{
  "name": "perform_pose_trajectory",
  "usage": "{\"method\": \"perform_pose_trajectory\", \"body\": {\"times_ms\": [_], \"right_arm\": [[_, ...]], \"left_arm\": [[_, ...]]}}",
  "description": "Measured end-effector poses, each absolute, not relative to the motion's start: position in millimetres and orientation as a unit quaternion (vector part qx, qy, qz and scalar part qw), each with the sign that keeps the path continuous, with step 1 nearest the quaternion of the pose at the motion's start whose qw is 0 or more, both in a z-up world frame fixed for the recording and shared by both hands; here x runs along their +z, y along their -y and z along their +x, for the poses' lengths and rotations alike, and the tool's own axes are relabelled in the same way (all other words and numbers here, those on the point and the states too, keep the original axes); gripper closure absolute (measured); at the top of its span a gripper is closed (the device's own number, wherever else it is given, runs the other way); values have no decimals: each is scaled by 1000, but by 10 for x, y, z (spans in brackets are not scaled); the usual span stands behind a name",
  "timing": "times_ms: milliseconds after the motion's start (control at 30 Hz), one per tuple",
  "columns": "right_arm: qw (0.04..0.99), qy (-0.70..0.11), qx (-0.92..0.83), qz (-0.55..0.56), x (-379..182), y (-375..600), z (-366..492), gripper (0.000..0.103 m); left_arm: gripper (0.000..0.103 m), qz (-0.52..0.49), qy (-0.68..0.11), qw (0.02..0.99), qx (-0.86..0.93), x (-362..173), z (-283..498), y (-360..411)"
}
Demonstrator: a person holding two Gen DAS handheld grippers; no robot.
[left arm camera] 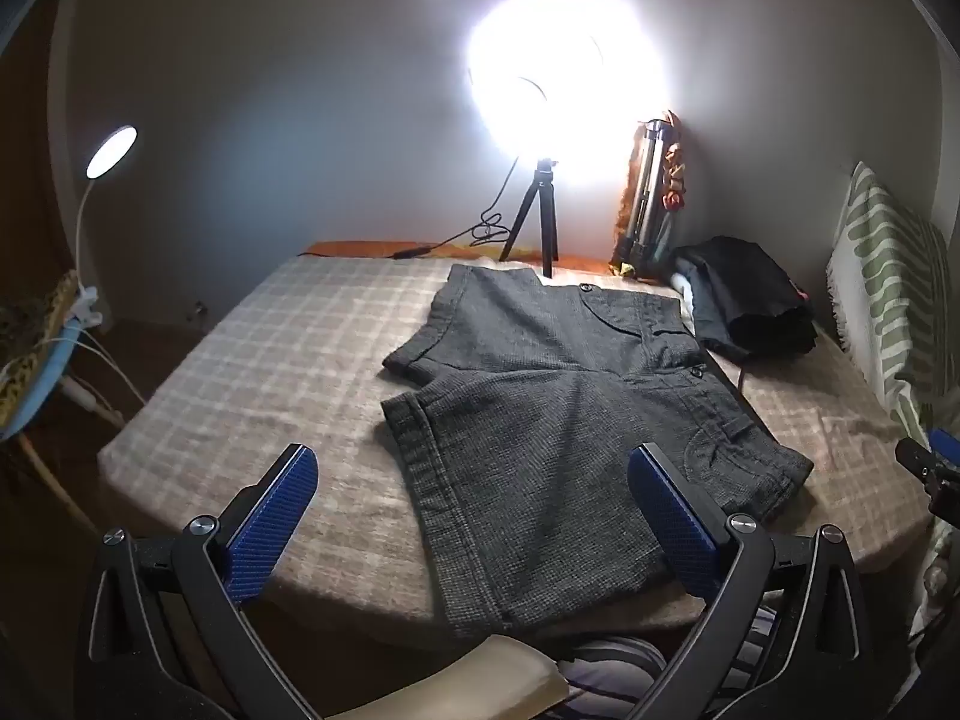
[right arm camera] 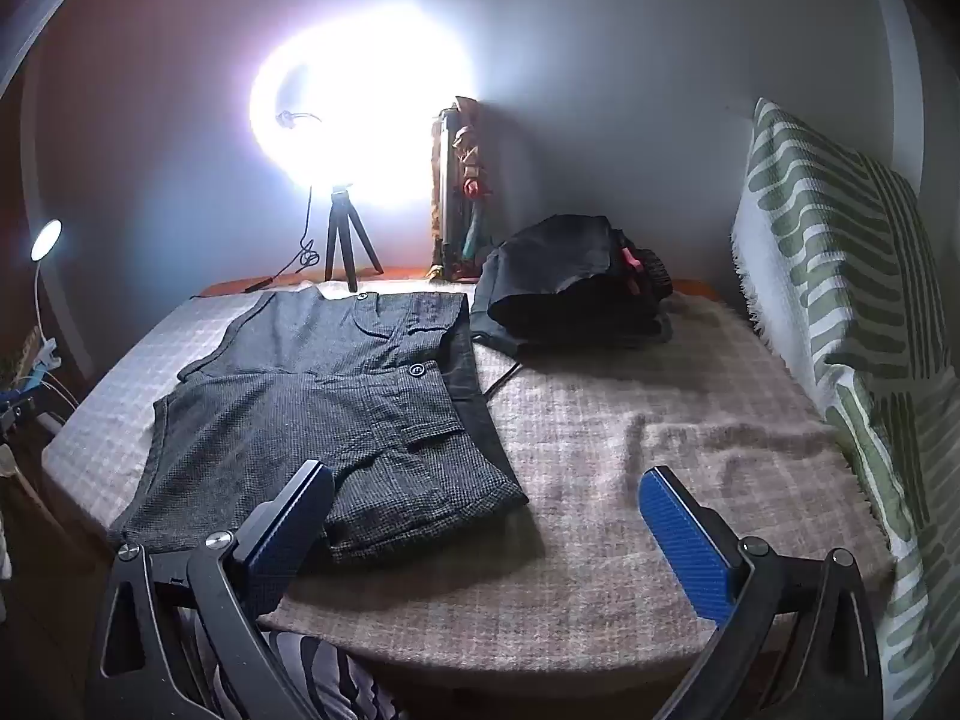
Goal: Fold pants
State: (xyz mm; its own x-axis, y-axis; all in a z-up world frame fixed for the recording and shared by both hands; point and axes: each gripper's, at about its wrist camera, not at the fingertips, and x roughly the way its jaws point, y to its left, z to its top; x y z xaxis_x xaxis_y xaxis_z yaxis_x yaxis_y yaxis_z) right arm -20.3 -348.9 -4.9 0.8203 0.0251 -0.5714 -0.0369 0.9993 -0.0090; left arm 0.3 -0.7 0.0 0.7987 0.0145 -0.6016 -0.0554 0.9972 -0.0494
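I had both claws hovering at the near edge of the bed, neither touching anything. The left claw stood wide, its blue pads spread either side of the near leg hem. The right claw was also wide and empty, its left pad over the near waistband corner and its right pad over bare blanket.

The pants, a pair of grey woven shorts, lay flat on the checked blanket, waistband toward the right and the two leg hems toward the left, the buttons facing up. They looked spread out and not yet folded, so I judged the step in hand to be the first fold, one leg over the other.

To do it well I would have pinched the near hem with the left claw and the near waistband corner with the right, taking both layers of cloth and not the blanket beneath. Lifting both ends together and carrying them away from me toward the far edge should keep the crease straight along the crotch seam. The fabric looked thick and a little stiff, so I expected it to hold a crease but to bunch if one end led.

The dark pile of clothes sat just beyond the waistband, and the tripod of the ring light stood just behind the far leg, so the carry had to stop short of both.
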Motion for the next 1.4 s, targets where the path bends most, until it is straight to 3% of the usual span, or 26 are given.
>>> {"method": "perform_pose_trajectory", "body": {"times_ms": [1400], "right_arm": [[960,-279,0,-10,82,3439,-233,0]], "left_arm": [[0,-43,-316,948,12,-3,-20,-9]]}}
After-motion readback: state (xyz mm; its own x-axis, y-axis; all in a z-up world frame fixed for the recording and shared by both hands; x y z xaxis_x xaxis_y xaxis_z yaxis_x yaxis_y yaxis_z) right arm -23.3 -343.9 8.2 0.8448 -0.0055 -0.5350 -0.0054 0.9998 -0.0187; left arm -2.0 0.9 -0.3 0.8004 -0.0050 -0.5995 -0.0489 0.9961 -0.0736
